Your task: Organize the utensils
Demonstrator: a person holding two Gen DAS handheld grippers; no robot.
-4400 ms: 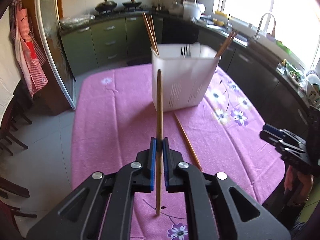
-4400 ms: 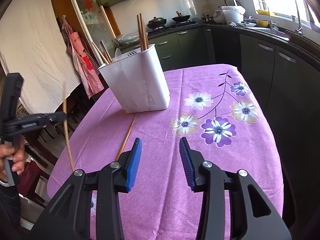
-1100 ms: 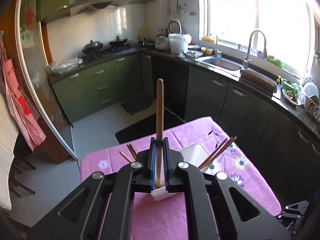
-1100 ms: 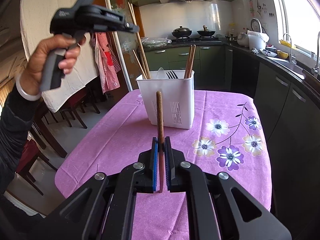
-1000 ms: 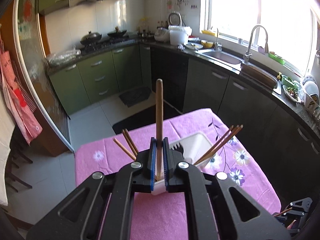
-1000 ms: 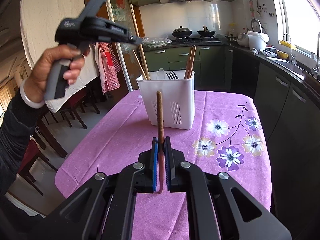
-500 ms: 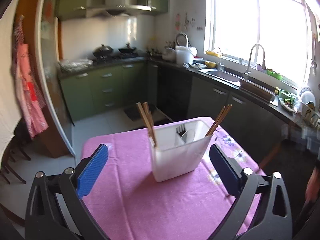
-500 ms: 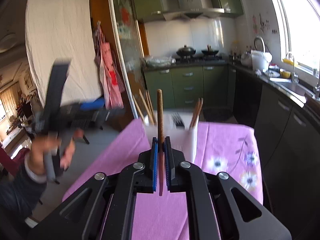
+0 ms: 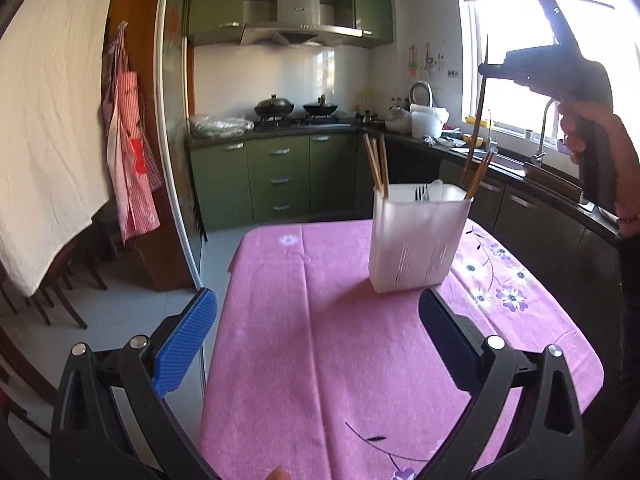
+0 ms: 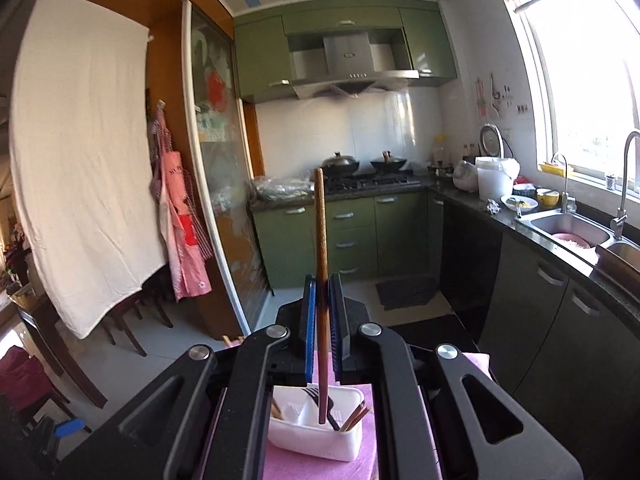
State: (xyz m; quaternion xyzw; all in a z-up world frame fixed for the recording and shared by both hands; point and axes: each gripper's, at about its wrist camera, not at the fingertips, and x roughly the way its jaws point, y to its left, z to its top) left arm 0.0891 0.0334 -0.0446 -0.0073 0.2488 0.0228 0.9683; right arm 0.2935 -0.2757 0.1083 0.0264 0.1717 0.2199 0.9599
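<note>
A white utensil holder [image 9: 420, 240] stands on the pink flowered tablecloth [image 9: 320, 360]; chopsticks [image 9: 376, 168] lean in both its ends, with a fork [image 10: 316, 394] in the middle. My left gripper [image 9: 316, 340] is open and empty, low over the table in front of the holder. In the left wrist view my right gripper [image 9: 484, 67] hangs high above the holder's right end. The right gripper [image 10: 322, 284] is shut on a brown chopstick [image 10: 320, 232], held upright. Its lower tip points into the holder [image 10: 316, 436] below.
A dark counter with a sink [image 10: 568, 228] runs along the right wall under the window. Green cabinets [image 9: 276, 176] and a stove stand at the back. A sliding door frame [image 9: 176, 160], a hanging apron and wooden chairs [image 9: 60, 300] are left of the table.
The left gripper has opened, let go of its chopstick and drawn back low in front of the holder. The right gripper has risen with its chopstick to above the holder.
</note>
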